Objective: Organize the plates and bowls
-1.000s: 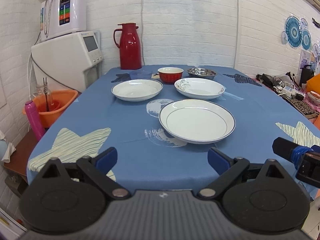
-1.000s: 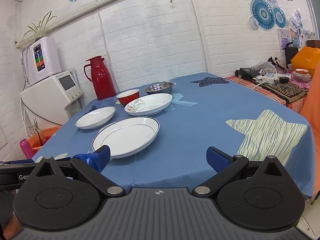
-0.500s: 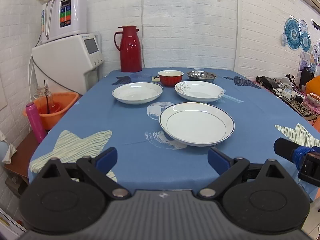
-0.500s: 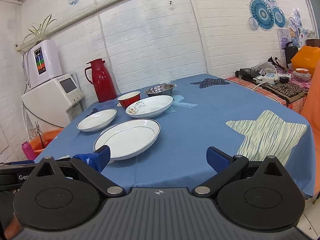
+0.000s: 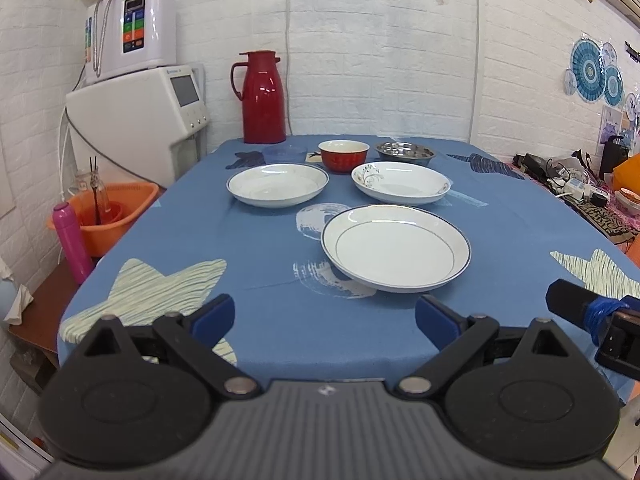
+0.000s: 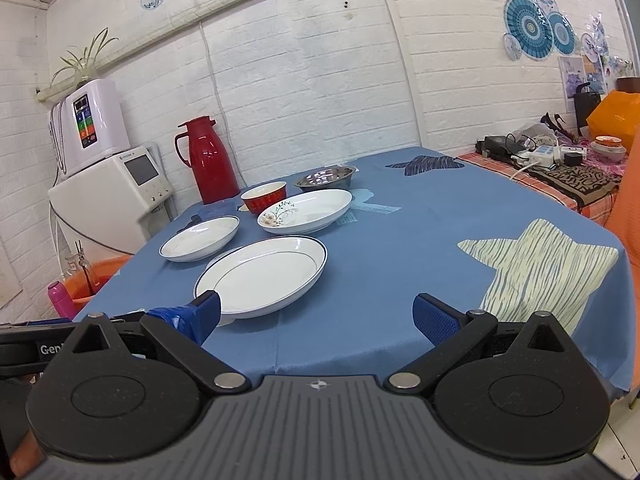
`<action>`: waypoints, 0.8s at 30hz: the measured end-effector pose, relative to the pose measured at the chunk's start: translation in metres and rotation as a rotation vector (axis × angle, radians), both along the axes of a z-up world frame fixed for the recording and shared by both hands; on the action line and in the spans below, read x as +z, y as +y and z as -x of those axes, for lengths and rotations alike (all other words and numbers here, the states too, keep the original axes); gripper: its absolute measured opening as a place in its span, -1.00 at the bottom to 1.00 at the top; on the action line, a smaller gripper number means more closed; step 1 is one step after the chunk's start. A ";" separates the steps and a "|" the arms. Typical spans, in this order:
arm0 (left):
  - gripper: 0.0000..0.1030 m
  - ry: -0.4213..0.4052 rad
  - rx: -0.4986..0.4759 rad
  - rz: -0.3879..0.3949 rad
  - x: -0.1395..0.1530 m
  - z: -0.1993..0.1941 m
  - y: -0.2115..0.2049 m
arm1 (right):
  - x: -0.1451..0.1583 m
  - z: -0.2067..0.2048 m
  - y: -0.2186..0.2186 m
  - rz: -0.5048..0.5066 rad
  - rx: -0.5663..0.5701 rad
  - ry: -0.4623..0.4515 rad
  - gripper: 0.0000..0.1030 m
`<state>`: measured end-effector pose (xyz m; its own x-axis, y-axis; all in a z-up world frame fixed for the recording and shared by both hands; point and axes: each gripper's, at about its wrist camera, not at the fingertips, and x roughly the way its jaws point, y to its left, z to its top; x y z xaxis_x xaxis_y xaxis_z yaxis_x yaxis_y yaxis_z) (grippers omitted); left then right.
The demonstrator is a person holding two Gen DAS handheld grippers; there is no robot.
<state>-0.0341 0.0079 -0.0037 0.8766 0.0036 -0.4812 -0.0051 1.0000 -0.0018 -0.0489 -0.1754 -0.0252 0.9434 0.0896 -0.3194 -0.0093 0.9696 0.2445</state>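
White plates (image 5: 395, 249) and bowls (image 5: 343, 155) sit rim-up on the counter (image 5: 256, 248), no long axis; both tools (image 5: 325, 316) (image 6: 316, 316) released, empty

Nearest plate (image 5: 395, 249) lies before two plates (image 5: 277, 184), bowls (image 5: 343, 155) behind.

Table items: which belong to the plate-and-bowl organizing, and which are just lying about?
Job items: large blue-rimmed plate; plain white plate; floral plate; red bowl; steel bowl.

Lying about: red thermos jug; clear blue dish; orange basin; pink bottle; white appliance.
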 end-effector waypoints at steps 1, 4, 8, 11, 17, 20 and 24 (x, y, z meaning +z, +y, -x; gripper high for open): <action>0.87 0.008 -0.002 0.005 -0.001 -0.001 0.001 | 0.000 0.000 0.000 -0.001 0.001 0.001 0.75; 0.87 0.031 -0.012 0.026 -0.005 -0.006 0.006 | -0.003 -0.003 0.000 -0.005 0.002 0.015 0.75; 0.87 0.065 -0.013 0.055 -0.012 -0.022 0.016 | -0.007 -0.011 0.003 0.016 0.000 0.024 0.75; 0.87 0.102 0.005 0.063 -0.017 -0.040 0.020 | -0.009 -0.020 0.003 0.025 -0.012 0.028 0.75; 0.87 0.145 -0.007 0.060 -0.022 -0.066 0.019 | -0.011 -0.045 0.001 0.015 -0.021 0.069 0.75; 0.87 0.158 -0.013 0.059 -0.022 -0.078 0.021 | -0.011 -0.063 0.003 -0.001 -0.007 0.105 0.75; 0.87 0.169 -0.041 0.074 -0.013 -0.099 0.027 | -0.003 -0.088 0.003 -0.038 0.031 0.119 0.75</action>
<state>0.0647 0.0346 -0.0166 0.7818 -0.0714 -0.6194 0.0290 0.9965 -0.0783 0.0390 -0.1723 -0.0281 0.8957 0.1324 -0.4244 -0.0079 0.9592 0.2826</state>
